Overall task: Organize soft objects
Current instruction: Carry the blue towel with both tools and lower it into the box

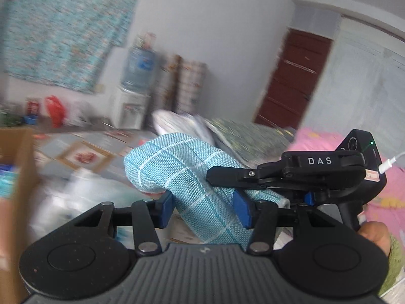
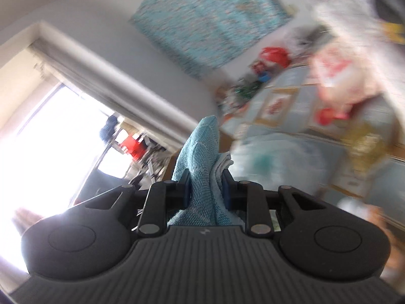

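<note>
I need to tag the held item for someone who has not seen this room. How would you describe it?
In the left wrist view, find the dark red door, then drop to the black claws in front. The towel spans them: the left claw and right claw both pinch it. Its teal weave with pale grid lines sets it apart from the pink bedding.

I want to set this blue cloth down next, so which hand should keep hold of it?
Probably the right. The right tongs pinch the bunched blue checked cloth tightly between both pads, while the left tongs stand wider around a loose fold, so that hold looks weaker.
</note>
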Demonstrator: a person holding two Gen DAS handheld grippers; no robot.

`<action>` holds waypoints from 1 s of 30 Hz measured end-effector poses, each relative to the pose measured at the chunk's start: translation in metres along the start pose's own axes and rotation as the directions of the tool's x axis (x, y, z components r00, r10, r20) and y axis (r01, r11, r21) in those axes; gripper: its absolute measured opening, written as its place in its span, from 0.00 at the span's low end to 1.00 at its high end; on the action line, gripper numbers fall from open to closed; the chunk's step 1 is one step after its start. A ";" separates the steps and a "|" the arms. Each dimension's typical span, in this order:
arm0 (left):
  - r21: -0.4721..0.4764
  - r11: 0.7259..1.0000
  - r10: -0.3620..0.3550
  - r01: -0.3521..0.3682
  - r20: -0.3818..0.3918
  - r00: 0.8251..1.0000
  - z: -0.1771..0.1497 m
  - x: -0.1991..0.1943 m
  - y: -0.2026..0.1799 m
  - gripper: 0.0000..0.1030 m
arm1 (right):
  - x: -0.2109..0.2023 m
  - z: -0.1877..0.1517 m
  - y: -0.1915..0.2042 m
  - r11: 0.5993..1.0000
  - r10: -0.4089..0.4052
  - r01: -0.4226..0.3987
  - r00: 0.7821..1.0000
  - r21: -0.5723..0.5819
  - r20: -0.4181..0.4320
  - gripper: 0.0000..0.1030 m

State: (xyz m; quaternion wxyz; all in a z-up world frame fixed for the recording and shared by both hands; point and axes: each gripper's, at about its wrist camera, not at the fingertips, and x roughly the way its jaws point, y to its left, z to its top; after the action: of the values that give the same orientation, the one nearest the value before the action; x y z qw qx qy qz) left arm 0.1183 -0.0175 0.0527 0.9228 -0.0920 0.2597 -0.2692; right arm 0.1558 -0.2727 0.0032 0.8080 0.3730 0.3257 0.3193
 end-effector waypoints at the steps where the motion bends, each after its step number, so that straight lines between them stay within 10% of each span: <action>1: -0.006 0.999 0.034 -0.033 0.010 0.999 0.005 -0.012 0.010 0.50 | 0.014 0.001 0.011 1.000 0.018 -0.018 1.000 -0.012 -0.020 0.22; 9: -0.069 0.950 0.306 -0.305 0.005 0.952 0.027 -0.084 0.104 0.50 | 0.174 -0.009 0.088 0.993 0.113 -0.120 0.962 -0.015 -0.247 0.22; 18: -0.185 0.843 0.457 -0.505 -0.248 0.854 0.025 -0.065 0.223 0.45 | 0.329 -0.050 0.114 0.997 -0.067 0.052 0.919 -0.049 -0.388 0.24; 23: -0.169 0.811 0.476 -0.561 -0.367 0.799 0.025 -0.047 0.263 0.45 | 0.363 -0.065 0.119 0.987 -0.159 0.132 0.899 -0.093 -0.409 0.30; 30: -0.168 0.814 0.446 -0.556 -0.432 0.784 0.009 -0.039 0.279 0.44 | 0.355 -0.046 0.136 0.982 -0.149 0.095 0.922 -0.163 -0.358 0.49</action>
State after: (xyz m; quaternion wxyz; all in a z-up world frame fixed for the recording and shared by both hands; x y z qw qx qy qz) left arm 0.2203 0.2383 -0.0094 0.8710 -0.0986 0.4811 0.0166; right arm 0.2902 0.0855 -0.0121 0.7753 0.2266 0.4707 0.3550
